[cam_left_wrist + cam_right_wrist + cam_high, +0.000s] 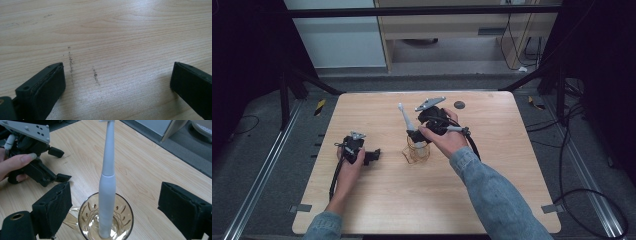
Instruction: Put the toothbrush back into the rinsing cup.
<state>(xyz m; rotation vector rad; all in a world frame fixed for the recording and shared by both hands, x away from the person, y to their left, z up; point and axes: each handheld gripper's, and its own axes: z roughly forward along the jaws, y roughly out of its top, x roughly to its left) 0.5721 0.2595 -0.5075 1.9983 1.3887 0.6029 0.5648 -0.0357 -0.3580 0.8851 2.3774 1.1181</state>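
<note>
An amber glass cup with a handle stands near the middle of the wooden table. A white electric toothbrush leans in it, handle end down, head up. My right gripper hovers just above the cup, open, its jaws wide on either side of the toothbrush handle without touching it. My left gripper rests low over bare wood at the left, open and empty, and also shows in the right gripper view.
A small dark round disc lies near the table's far edge. Faint dark scuff marks streak the wood between the left jaws. Beyond the table are a metal frame, cables on the floor and a cabinet.
</note>
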